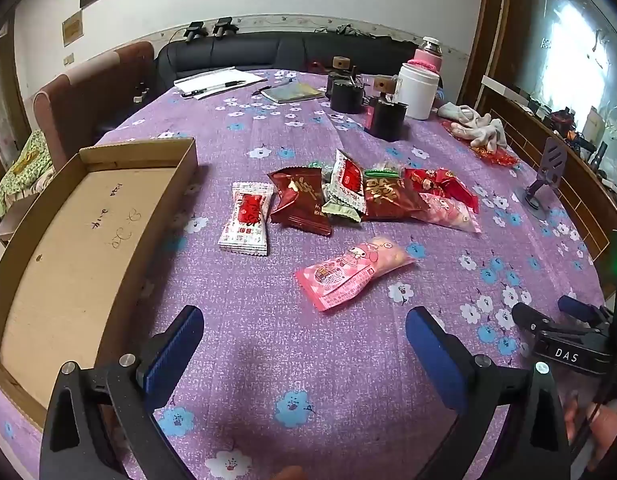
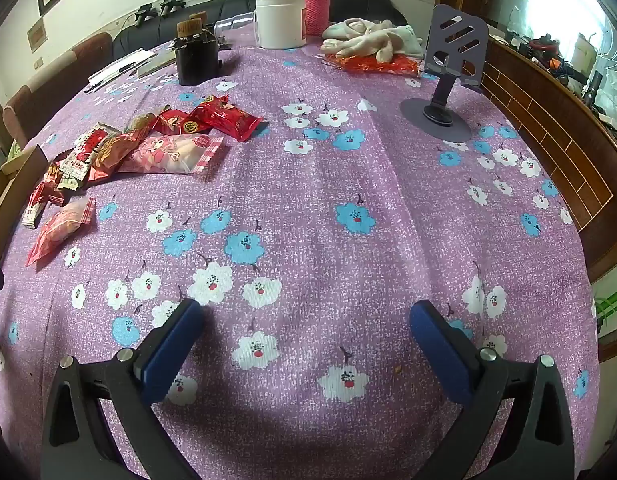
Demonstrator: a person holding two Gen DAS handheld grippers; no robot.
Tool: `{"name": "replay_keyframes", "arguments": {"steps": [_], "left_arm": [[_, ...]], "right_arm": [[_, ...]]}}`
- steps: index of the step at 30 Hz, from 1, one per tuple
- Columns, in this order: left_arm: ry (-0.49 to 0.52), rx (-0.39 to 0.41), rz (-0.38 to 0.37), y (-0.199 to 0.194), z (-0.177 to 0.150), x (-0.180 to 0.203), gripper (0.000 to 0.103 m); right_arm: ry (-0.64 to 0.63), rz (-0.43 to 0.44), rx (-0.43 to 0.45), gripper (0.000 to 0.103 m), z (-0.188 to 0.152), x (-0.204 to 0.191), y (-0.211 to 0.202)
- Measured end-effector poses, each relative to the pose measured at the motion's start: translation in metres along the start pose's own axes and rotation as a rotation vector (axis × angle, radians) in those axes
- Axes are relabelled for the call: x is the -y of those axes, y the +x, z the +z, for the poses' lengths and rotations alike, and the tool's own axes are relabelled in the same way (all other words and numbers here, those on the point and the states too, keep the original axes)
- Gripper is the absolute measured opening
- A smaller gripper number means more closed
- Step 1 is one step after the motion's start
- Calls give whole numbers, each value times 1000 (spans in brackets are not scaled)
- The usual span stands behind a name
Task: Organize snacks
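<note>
While snack packets (image 1: 348, 196) are heaped beside the cardboard tray (image 1: 68, 240), left gripper (image 1: 304, 324) and right gripper (image 2: 306, 320) are held spread, nothing grasped.

Snack packets sit loose on the purple floral tablecloth (image 1: 348, 360), none in the cardboard box (image 1: 88, 240). The box lies flat at left, open-topped, with handwriting on its bare floor. White-and-red packet (image 1: 246, 219) lies flat, nearest the box and just apart from the pile. The pile has two dark red packets with gold lettering (image 1: 298, 200), a white-and-red packet (image 1: 346, 184) propped tilted on them, green wrappers poking out underneath, bright red wrappers (image 1: 444, 186) at right and a pink cartoon pouch (image 1: 448, 212) at the right edge. A second pink cartoon pouch (image 1: 352, 272) lies flat and alone, nearer the camera.
</note>
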State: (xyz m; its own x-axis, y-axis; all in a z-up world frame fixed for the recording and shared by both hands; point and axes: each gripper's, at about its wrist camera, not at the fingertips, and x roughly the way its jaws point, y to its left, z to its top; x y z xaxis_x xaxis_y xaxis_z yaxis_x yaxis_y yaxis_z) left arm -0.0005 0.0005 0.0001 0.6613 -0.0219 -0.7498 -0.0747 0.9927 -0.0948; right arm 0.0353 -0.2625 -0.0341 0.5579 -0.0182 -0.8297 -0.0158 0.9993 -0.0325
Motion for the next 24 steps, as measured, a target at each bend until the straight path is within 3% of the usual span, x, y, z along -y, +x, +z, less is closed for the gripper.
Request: {"name": "replay_keyframes", "arguments": {"steps": [18, 24], "left_arm": [[-32, -13, 31, 8, -1, -9, 102], [-77, -4, -26, 3, -5, -13, 102]], "right_arm": [[0, 0, 0, 103, 0, 0, 0], [-2, 0, 0, 103, 0, 0, 1]]}}
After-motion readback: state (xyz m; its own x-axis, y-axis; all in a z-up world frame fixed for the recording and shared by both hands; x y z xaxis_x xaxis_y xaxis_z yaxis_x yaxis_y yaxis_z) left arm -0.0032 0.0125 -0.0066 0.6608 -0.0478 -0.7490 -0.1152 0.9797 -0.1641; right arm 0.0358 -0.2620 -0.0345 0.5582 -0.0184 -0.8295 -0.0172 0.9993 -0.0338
